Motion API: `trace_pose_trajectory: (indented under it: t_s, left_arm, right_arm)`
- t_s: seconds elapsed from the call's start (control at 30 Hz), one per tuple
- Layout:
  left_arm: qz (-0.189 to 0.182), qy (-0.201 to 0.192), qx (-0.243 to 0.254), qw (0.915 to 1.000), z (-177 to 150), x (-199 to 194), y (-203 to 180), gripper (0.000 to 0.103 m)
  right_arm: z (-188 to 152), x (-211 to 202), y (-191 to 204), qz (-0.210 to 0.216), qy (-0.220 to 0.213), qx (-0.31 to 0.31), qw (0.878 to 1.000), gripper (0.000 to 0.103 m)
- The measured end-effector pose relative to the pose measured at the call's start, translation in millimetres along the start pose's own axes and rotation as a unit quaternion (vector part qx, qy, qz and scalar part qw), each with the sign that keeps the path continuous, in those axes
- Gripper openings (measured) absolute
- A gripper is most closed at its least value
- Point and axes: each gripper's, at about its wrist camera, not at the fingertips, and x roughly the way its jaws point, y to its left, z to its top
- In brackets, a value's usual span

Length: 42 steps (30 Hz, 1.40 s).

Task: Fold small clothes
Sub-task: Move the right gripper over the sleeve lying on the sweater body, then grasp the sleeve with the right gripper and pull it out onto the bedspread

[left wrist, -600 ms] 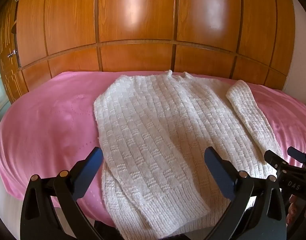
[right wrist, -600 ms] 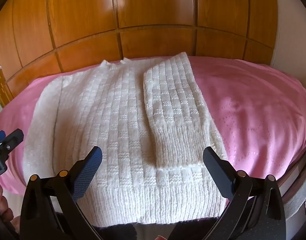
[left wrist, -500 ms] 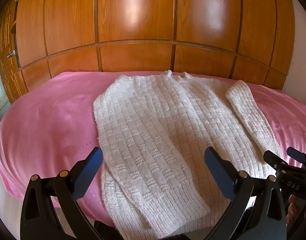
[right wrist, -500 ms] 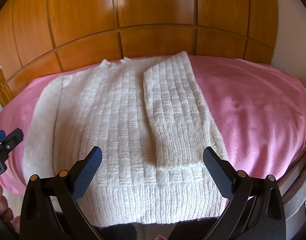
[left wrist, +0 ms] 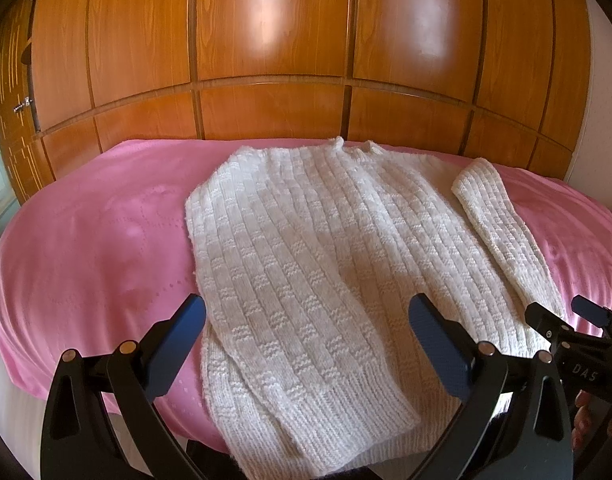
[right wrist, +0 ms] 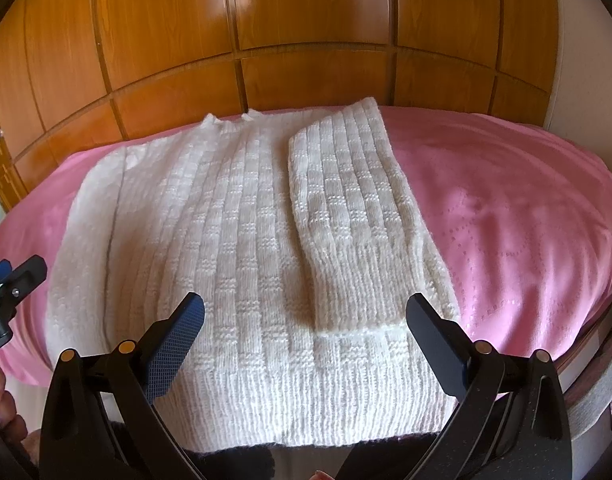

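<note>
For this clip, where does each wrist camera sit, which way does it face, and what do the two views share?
Left wrist: on the left gripper, looking over the near hem of the white sweater toward the wooden wardrobe; open jaws, right gripper at the frame's right.
Right wrist: on the right gripper, facing the folded-in sleeve; open jaws, left gripper at the frame's left.
Shared: sweater, pink bedspread, wardrobe.
</note>
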Motion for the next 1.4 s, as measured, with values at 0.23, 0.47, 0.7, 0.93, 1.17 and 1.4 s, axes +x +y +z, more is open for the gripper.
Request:
trace_pose_trajectory:
  t_s: [0.23, 0.47, 0.7, 0.93, 1.17, 1.4]
  left_arm:
    - [-0.002, 0.002, -0.001, 1.0000, 3.0, 2.0, 1.2, 0.101]
    - [-0.019, 0.015, 0.001, 0.9997, 3.0, 5.9, -0.6, 0.101]
    - [-0.056, 0.046, 0.005, 0.9974, 1.6, 18.0, -2.9, 0.101]
    - [-0.054, 0.049, -0.006, 0.9973, 8.2, 43.1, 4.0, 0.101]
    - [-0.028, 0.019, 0.010, 0.9994, 20.5, 73.0, 1.4, 0.101]
    - [-0.016, 0.048, 0.009, 0.9987, 15.1, 108.0, -5.8, 0.101]
  right_arm:
    - [0.5, 0.2, 0.5, 0.000, 0.000, -0.001, 1.000, 0.100]
    - [0.9, 0.1, 1.3, 0.004, -0.007, -0.001, 1.000, 0.100]
    - [5.6, 1.4, 1.8, 0.027, -0.032, -0.007, 0.999, 0.100]
    - [12.3, 27.5, -21.1, 0.006, 0.044, -0.010, 0.999, 0.100]
    - [20.4, 38.6, -66.8, -0.024, 0.046, 0.024, 0.998, 0.099]
    - [19.1, 57.9, -68.9, -0.003, 0.051, 0.018, 0.999, 0.054]
